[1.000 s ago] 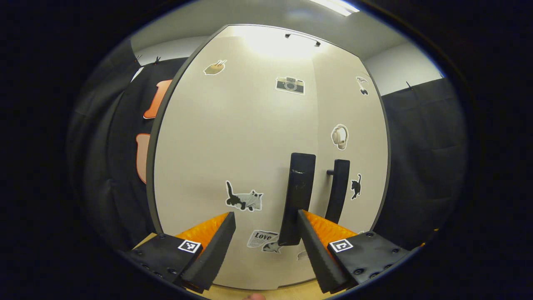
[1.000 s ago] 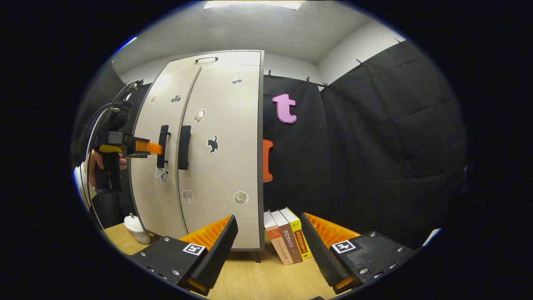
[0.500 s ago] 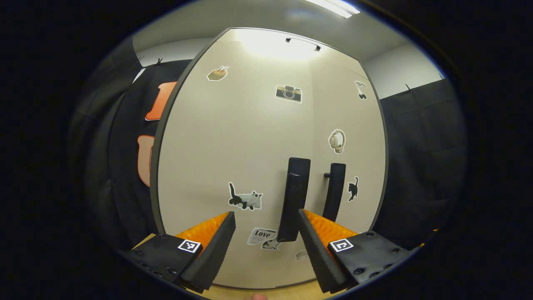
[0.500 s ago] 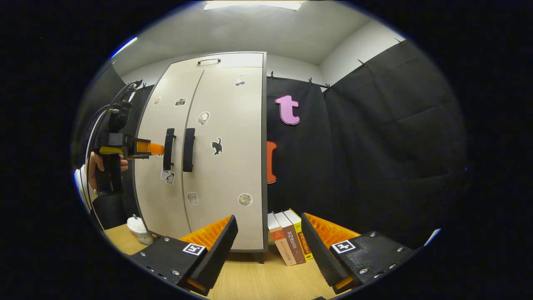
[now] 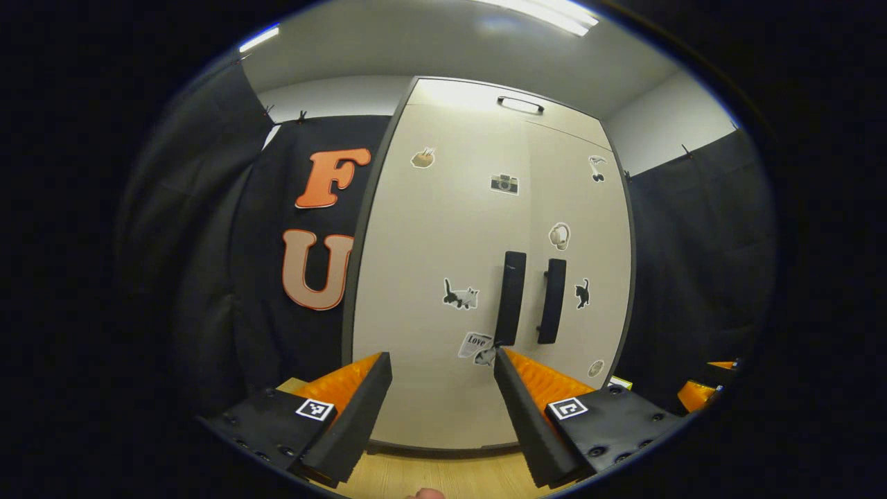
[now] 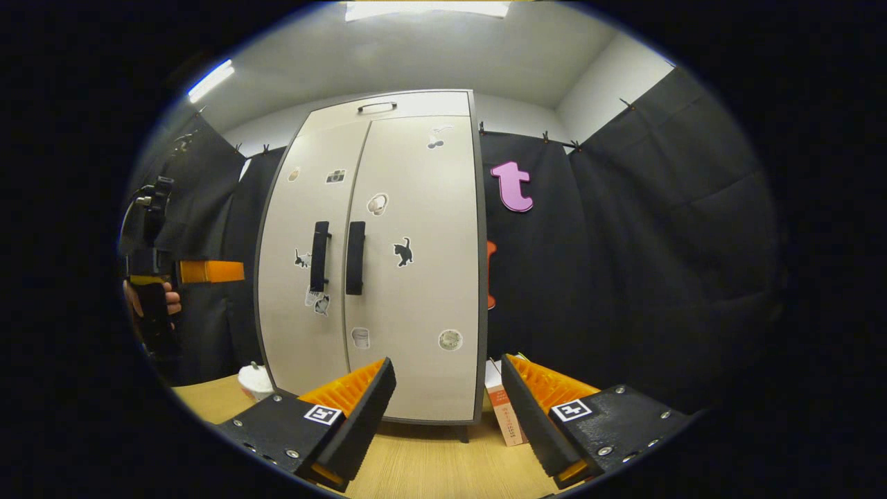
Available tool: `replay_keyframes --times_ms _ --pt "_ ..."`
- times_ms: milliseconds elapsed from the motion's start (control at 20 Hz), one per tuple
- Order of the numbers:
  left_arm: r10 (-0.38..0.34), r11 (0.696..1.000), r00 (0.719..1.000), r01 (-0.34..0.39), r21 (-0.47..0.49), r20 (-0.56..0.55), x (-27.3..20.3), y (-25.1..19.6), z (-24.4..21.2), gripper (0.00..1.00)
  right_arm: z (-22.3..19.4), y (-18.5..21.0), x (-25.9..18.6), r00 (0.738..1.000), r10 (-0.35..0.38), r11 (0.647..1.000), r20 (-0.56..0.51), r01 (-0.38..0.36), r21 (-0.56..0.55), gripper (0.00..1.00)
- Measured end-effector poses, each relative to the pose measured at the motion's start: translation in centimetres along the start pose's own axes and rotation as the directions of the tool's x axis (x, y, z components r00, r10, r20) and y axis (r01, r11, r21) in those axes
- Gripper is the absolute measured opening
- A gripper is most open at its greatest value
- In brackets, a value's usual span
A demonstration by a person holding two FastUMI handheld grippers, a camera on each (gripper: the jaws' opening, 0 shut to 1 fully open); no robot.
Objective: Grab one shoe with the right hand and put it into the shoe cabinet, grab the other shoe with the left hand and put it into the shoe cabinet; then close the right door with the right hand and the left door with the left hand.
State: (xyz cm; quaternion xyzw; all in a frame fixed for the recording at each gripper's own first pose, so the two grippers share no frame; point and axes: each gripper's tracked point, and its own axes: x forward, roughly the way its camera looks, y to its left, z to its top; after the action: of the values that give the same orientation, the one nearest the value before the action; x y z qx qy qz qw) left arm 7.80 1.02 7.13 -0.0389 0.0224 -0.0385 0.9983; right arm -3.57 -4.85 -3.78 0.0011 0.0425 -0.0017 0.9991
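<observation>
The shoe cabinet [image 5: 443,235] stands with both doors closed, so its inside is hidden. Its two dark vertical handles [image 5: 511,298] sit side by side at the middle seam. My left gripper [image 5: 441,357] is open and empty, held back from the doors with a clear gap to the left handle. In the right gripper view the cabinet [image 6: 416,291] is seen from farther off, doors flush. My right gripper [image 6: 447,362] is open and empty above the wooden table. The left gripper [image 6: 232,271], held by a hand [image 6: 149,299], hangs left of the cabinet, apart from it.
Several upright books [image 6: 500,409] lean beside the cabinet's right foot. A small white object [image 6: 255,381] sits on the wooden table [image 6: 429,471] at the cabinet's left foot. Black cloth walls close in both sides.
My left gripper has drawn back from the left door handle, so the cabinet looks smaller. The right gripper's view has swung so the cabinet sits nearer the centre.
</observation>
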Motion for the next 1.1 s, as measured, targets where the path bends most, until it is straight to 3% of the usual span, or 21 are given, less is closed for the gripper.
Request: replay_keyframes --times_ms 250,500,1100 --pt "0.048 0.999 0.999 -0.048 0.025 0.020 -4.3 1.5 -3.8 0.96 -0.6 1.7 0.3 1.000 0.029 0.999 0.002 -0.030 0.023 0.94" --pt "0.044 0.999 0.999 -0.044 0.009 -0.007 -6.6 -0.2 -6.1 0.96 -1.0 2.7 0.2 0.999 0.044 0.999 -0.003 -0.044 0.023 0.94" --pt "0.021 1.000 1.000 -0.021 -0.012 -0.012 -6.2 -1.6 -6.3 0.96 -1.3 2.7 -0.6 1.000 0.021 1.000 -0.001 -0.021 0.022 0.94"
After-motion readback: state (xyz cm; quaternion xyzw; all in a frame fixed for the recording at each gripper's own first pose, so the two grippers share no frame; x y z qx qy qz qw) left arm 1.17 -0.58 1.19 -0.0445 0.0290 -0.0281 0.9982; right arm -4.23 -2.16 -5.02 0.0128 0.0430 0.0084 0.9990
